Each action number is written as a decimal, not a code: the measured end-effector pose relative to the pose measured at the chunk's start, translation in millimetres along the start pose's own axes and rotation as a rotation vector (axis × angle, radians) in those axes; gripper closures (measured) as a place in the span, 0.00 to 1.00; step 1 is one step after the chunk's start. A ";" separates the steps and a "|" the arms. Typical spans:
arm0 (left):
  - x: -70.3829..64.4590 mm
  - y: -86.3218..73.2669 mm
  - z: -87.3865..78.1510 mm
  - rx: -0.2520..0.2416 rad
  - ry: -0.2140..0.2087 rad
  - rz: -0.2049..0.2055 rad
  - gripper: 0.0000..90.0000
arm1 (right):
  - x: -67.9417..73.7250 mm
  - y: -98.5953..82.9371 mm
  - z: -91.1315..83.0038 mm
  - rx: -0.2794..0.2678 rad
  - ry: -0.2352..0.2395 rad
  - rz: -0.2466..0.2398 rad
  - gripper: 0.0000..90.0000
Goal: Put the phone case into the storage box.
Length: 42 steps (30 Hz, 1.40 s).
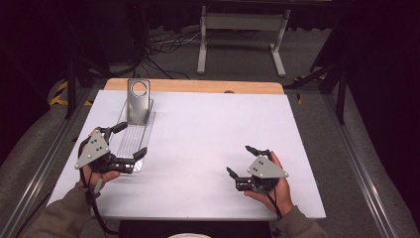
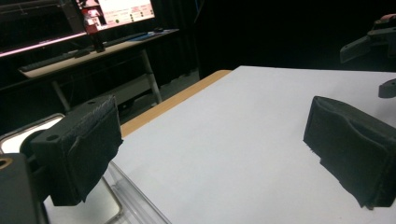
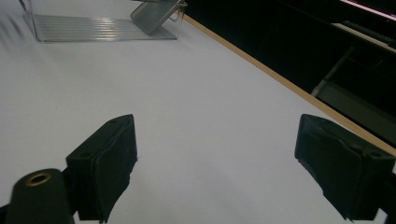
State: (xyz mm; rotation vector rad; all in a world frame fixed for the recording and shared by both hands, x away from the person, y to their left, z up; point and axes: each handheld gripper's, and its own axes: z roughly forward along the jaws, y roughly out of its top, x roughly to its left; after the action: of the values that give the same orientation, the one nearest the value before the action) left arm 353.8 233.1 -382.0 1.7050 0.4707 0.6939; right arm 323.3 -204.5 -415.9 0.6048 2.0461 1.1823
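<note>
Where left gripper (image 1: 130,140) jaws gape, clear tray (image 1: 134,141) between them.

A clear ribbed plastic tray (image 1: 134,141) lies flat at the left side of the white counter (image 1: 208,134), its long side running away from me. A grey metal stand (image 1: 138,101) with a round hole rises upright at its far end.

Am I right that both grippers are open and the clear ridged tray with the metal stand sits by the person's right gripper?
Not quite. Both the left gripper and the right gripper are open, but the clear ridged tray with its metal stand sits by the left one, as the high view shows.
</note>
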 end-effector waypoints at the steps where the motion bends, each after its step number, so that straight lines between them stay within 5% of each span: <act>1: -1.1 -0.4 0.5 -0.001 -0.002 0.002 0.05 | -0.1 0.0 -0.1 -0.001 0.000 0.000 0.15; 20: -23.6 -14.2 -0.1 0.054 -0.018 0.007 0.05 | 0.7 1.8 -2.9 -0.013 -0.006 0.001 0.15; 42: -42.5 -35.1 2.7 0.095 -0.038 -0.049 0.06 | 3.9 2.4 -4.5 -0.014 0.003 0.001 0.15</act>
State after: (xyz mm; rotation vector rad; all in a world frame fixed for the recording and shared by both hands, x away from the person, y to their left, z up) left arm 325.8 212.4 -424.9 1.7865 0.5239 0.6105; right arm 317.5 -203.2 -413.4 0.5979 2.0388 1.1977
